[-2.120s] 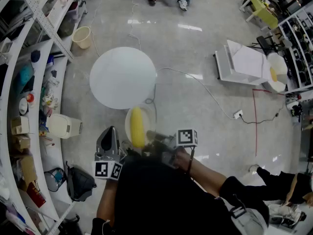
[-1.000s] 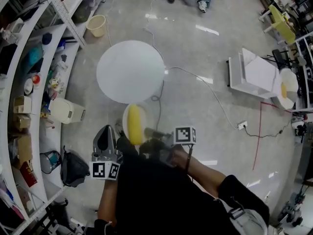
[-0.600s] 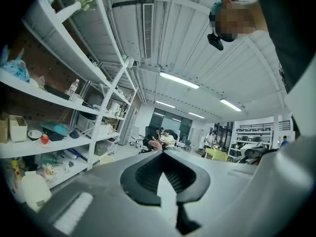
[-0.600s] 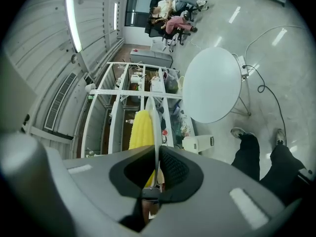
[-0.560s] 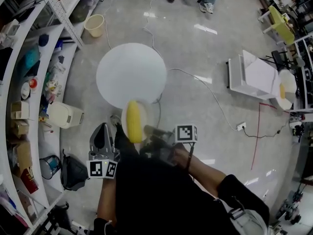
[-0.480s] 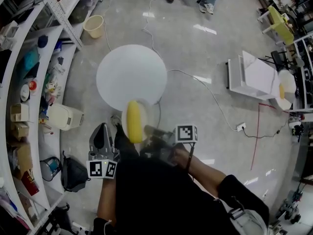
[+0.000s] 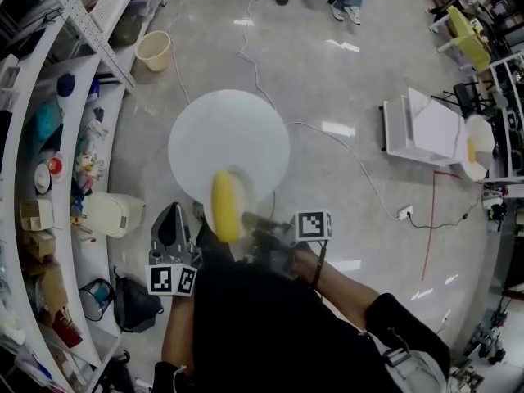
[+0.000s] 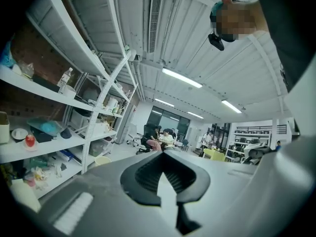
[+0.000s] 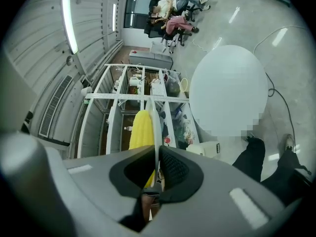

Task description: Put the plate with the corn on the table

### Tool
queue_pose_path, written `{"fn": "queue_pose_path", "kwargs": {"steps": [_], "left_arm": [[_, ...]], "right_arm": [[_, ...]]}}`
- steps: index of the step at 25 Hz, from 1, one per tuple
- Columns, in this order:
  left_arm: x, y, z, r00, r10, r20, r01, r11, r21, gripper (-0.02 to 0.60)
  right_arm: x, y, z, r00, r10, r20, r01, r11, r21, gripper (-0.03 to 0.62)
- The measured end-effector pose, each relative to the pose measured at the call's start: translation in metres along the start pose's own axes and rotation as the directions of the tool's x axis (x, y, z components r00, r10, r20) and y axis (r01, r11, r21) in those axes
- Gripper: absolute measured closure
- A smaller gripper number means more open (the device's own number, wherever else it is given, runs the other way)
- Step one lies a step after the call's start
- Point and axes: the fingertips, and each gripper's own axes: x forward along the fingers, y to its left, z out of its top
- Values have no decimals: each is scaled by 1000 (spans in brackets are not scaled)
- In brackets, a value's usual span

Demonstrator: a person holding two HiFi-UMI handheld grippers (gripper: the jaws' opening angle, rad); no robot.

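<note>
Yellow corn [image 7: 224, 206] resting loose on plate [image 7: 245, 191] above counter [image 7: 229, 133] edge; right claw [image 9: 157, 169] gripping rim only, left claw [image 8: 165, 181] clenched empty; tilt risking roll-off.

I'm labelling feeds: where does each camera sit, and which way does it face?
Head view: on the head, looking down at floor and table; torso, arms, left gripper, right gripper show.
Left gripper view: on that gripper, facing shelves; shut, empty jaws.
Right gripper view: facing the table; jaws clamp the plate with corn.
Shared by head and right: table, plate, corn.
</note>
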Motion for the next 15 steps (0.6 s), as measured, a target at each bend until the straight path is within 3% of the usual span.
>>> {"fn": "queue_pose_path", "kwargs": {"steps": [3, 7, 15], "left_arm": [[17, 15, 4, 1000, -22, -15, 22, 1000, -5, 577], [42, 38, 9, 998, -47, -37, 46, 999, -17, 577], [81, 80, 31, 993, -108, -53, 107, 994, -27, 577]], "right_arm": [[22, 20, 14, 997, 80, 4, -79, 996, -33, 561], [42, 24, 26, 1000, 2, 25, -3, 1000, 20, 561], [90, 54, 52, 998, 15, 61, -17, 999, 35, 562]]}}
